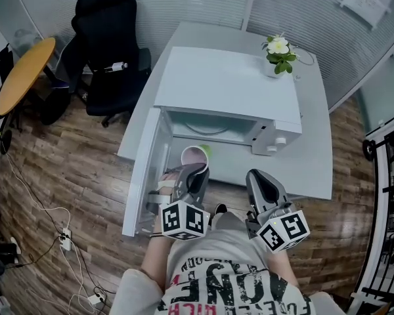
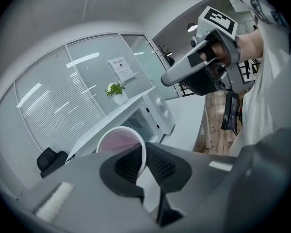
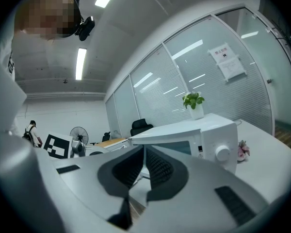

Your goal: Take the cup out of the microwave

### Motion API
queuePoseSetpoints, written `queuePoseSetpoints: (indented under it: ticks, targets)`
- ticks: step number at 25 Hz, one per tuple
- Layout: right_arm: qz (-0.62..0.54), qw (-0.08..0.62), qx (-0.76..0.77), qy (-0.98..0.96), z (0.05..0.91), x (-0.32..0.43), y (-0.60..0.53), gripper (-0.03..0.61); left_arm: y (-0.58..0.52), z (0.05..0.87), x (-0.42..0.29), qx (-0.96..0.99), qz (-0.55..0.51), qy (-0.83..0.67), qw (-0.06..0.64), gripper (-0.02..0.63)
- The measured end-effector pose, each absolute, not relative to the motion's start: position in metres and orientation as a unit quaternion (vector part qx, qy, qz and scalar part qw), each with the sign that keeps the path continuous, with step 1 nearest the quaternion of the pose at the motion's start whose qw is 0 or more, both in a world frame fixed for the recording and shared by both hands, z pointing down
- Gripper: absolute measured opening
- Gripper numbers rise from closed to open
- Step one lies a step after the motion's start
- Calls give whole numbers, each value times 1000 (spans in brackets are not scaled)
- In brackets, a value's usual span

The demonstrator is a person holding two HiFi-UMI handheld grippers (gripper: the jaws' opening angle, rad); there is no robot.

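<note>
Pinching the cup [image 1: 194, 155] by its rim wall, one finger inside and one outside, the left gripper [image 1: 196, 169] holds it just beyond its fingertips at the mouth of the open microwave [image 1: 230, 87]. This rim hold probably suits lifting it out upright. The right gripper [image 1: 259, 179] has its fingers closed on nothing and sits apart beside the left, seemingly just kept out of the way.

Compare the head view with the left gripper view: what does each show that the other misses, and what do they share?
Head view only: the round wooden table, the floor cables and the marker cube on the left tongs. Left gripper view only: the ribbed pads shut on the wall of the cup, one inside the rim and one outside. Both: the cup, the white microwave, the potted plant and the right tongs.
</note>
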State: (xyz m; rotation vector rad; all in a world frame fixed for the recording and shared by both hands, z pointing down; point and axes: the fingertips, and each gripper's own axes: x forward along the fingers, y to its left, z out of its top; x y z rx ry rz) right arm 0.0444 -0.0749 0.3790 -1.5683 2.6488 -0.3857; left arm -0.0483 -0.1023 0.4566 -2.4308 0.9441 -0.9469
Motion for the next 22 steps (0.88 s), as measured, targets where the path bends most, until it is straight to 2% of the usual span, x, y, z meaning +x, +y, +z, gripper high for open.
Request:
queuePoseSetpoints:
  ticks: [6, 14, 22]
  targets:
    - [-129, 19, -508, 852, 382, 50, -73, 25, -94, 455, -51, -873, -297, 359, 144, 35]
    - [-128, 16, -503, 855, 382, 54, -77, 25, -95, 447, -51, -876, -269, 379, 130, 35]
    - [-115, 19, -494, 861, 365, 56, -86, 24, -94, 427, -49, -896, -160, 412, 45, 35]
